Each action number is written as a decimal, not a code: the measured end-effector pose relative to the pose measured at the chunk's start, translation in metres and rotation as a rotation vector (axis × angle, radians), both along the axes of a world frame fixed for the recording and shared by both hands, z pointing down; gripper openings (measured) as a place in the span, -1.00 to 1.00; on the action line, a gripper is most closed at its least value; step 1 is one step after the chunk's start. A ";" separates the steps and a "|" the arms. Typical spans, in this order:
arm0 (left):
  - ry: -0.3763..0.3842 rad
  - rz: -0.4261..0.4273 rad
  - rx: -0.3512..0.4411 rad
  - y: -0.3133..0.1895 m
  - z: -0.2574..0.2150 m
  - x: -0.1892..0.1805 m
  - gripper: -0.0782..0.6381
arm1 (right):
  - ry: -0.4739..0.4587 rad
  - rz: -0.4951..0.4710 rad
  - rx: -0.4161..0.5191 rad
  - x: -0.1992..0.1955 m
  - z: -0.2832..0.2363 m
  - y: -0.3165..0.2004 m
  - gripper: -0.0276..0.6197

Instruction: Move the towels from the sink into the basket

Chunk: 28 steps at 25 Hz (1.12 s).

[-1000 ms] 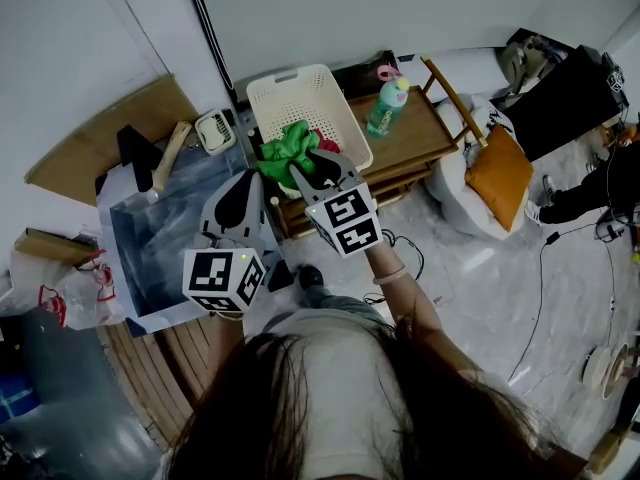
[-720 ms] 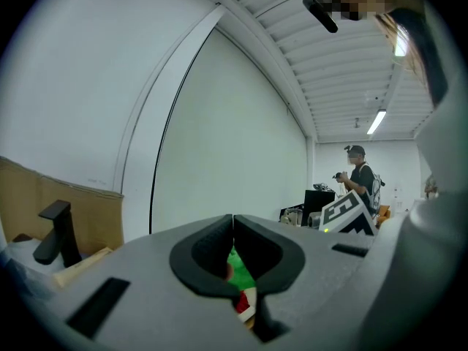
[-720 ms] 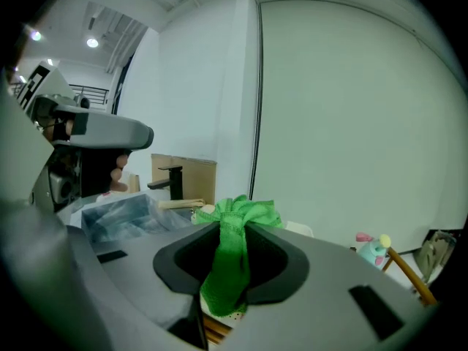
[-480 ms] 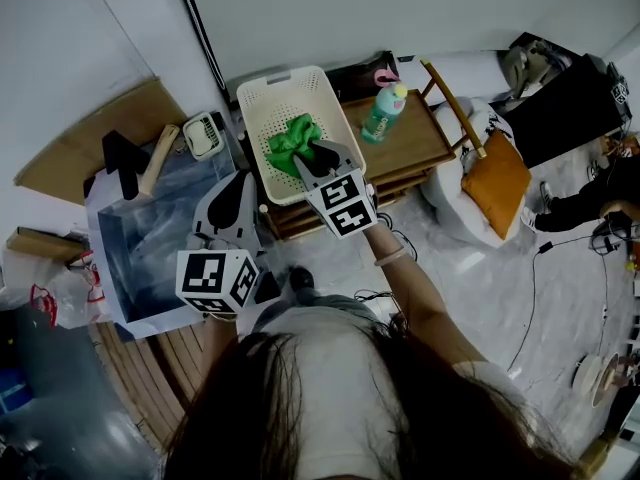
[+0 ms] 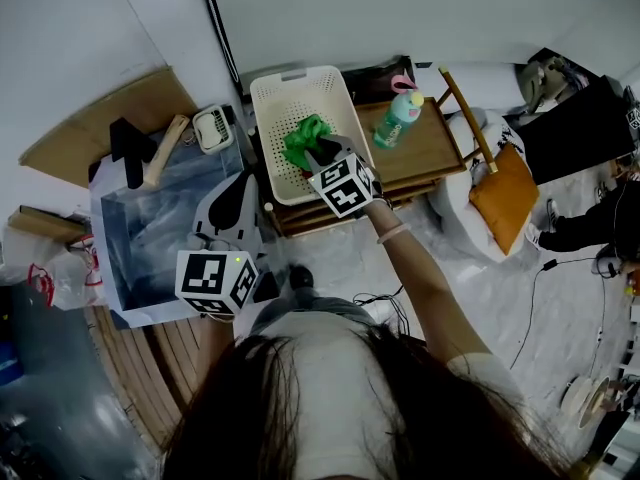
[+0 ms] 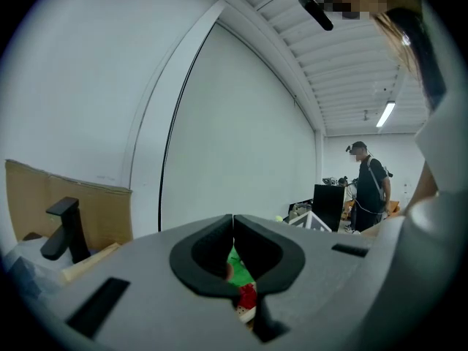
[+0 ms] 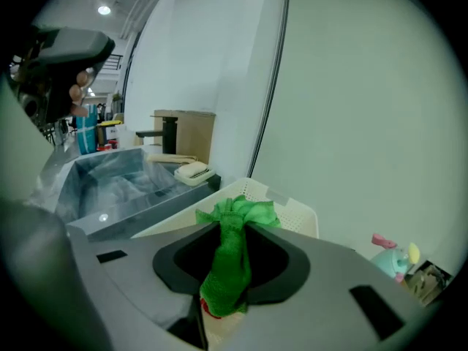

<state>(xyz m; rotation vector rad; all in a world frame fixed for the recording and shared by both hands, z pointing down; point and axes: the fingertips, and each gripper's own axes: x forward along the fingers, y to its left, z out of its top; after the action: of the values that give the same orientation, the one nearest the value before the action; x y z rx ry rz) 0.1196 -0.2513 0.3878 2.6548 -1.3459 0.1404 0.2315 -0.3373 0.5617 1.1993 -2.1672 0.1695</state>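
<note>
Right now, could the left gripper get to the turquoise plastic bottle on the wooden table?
Probably not straight away. The left gripper sits by the grey sink, and the white plastic basket plus the right gripper holding the green towel stand between it and the turquoise plastic bottle.

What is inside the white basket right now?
A green towel, clamped in the right gripper, above the bare perforated floor of the basket. Anything beneath towel and gripper is covered.
</note>
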 end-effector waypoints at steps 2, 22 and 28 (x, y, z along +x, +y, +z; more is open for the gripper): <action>-0.005 -0.003 -0.002 0.001 0.002 -0.001 -0.76 | 0.024 -0.011 -0.027 0.000 0.013 -0.006 -0.54; -0.035 -0.051 -0.013 0.018 0.006 -0.018 -0.76 | 0.083 0.040 -0.185 0.009 0.066 -0.018 -0.45; -0.033 -0.043 0.007 0.033 -0.002 -0.021 -0.76 | -0.009 0.084 -0.116 0.003 0.031 -0.002 -0.45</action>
<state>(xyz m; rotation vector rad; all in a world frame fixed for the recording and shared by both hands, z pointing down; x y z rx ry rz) 0.0982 -0.2183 0.3863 2.6386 -1.4150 0.1758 0.2341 -0.3397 0.5926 1.2260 -2.0860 0.3329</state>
